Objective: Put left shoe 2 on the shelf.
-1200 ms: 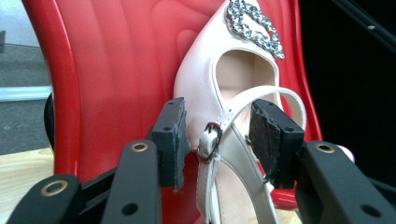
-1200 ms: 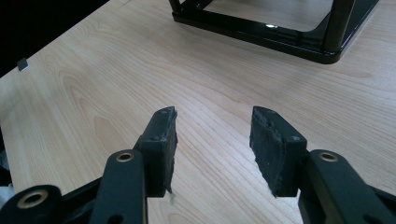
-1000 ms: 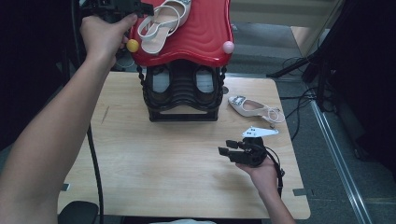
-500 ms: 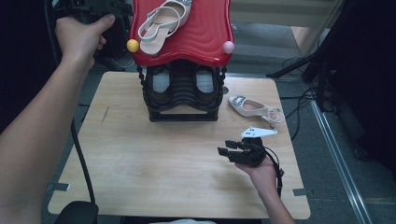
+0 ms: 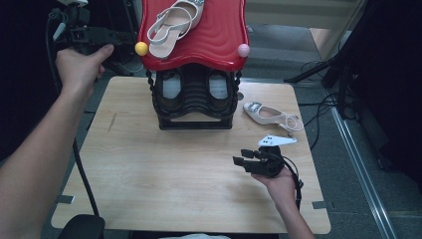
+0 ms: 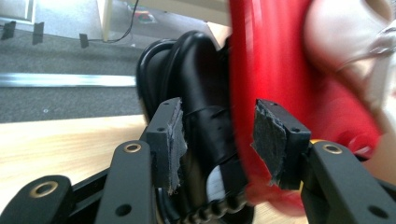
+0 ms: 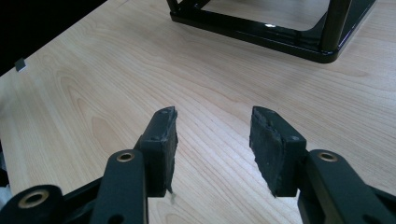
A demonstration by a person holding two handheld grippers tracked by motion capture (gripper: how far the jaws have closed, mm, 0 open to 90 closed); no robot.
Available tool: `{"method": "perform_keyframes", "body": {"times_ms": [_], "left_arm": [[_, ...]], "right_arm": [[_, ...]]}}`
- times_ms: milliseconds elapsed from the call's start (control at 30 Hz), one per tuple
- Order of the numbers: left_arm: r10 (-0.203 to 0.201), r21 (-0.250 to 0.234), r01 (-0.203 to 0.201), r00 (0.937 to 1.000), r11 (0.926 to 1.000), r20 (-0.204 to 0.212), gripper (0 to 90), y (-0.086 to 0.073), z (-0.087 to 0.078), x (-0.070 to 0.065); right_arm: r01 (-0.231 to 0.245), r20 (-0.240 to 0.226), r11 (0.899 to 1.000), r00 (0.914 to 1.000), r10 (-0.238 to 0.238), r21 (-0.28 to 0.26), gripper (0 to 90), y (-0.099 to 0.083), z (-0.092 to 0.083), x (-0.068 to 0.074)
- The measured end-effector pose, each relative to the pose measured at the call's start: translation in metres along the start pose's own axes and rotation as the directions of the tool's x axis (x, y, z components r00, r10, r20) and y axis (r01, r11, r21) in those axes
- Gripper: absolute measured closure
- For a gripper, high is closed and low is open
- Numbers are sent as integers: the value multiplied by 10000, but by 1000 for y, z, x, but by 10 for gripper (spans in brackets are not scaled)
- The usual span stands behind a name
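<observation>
A white strappy sandal lies on the red top shelf of a black shoe rack. Its mate lies on the table to the right of the rack. My left gripper is held in the air just left of the shelf's yellow knob. Its jaws have just been opening, and nothing sits between the pads. Beyond them are the red shelf edge, the sandal and the black frame. My right gripper rests low over the table's right front, open and empty.
A pink knob caps the shelf's right corner. The rack's black base stands ahead of my right gripper on the wooden table. Cables and a dark stand lie on the floor at the right.
My left hand has pulled away from the shelf's left corner, moving left and down with the gripper. The right hand has stayed put.
</observation>
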State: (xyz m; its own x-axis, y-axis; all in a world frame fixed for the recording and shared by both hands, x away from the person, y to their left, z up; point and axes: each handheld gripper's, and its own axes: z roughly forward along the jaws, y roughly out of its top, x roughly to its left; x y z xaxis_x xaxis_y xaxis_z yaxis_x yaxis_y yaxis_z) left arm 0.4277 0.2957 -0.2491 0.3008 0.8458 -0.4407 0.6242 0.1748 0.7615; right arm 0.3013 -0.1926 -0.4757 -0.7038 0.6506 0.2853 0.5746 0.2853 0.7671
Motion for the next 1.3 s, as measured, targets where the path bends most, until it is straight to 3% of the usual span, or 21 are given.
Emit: {"method": "perform_keyframes", "body": {"times_ms": [67, 167, 433, 933, 1067, 1300], "left_arm": [[-94, 13, 94, 9999, 10000, 38, 520, -6, 0, 7], [243, 225, -238, 9994, 9995, -234, 519, -16, 2, 15], [-66, 422, 71, 9999, 9991, -111, 515, -43, 6, 35], [-185, 722, 193, 9997, 9972, -127, 499, -96, 26, 49], [-156, 1046, 166, 9998, 9944, -111, 491, -110, 31, 52], [-51, 1233, 61, 10000, 9924, -84, 485, -144, 40, 56]], "right_arm": [[-14, 3, 10000, 10000, 14, 15, 529, 0, 0, 0], [-31, -5, 10000, 10000, 31, 20, 529, 0, 0, 0], [33, 17, 10000, 10000, -33, 28, 528, 0, 1, 0], [24, 30, 10000, 10000, -24, 21, 528, 0, 1, -1], [-22, 53, 10000, 10000, 22, 40, 526, 0, 0, -1], [-36, 73, 10000, 10000, 36, 21, 525, -1, 0, -2]]}}
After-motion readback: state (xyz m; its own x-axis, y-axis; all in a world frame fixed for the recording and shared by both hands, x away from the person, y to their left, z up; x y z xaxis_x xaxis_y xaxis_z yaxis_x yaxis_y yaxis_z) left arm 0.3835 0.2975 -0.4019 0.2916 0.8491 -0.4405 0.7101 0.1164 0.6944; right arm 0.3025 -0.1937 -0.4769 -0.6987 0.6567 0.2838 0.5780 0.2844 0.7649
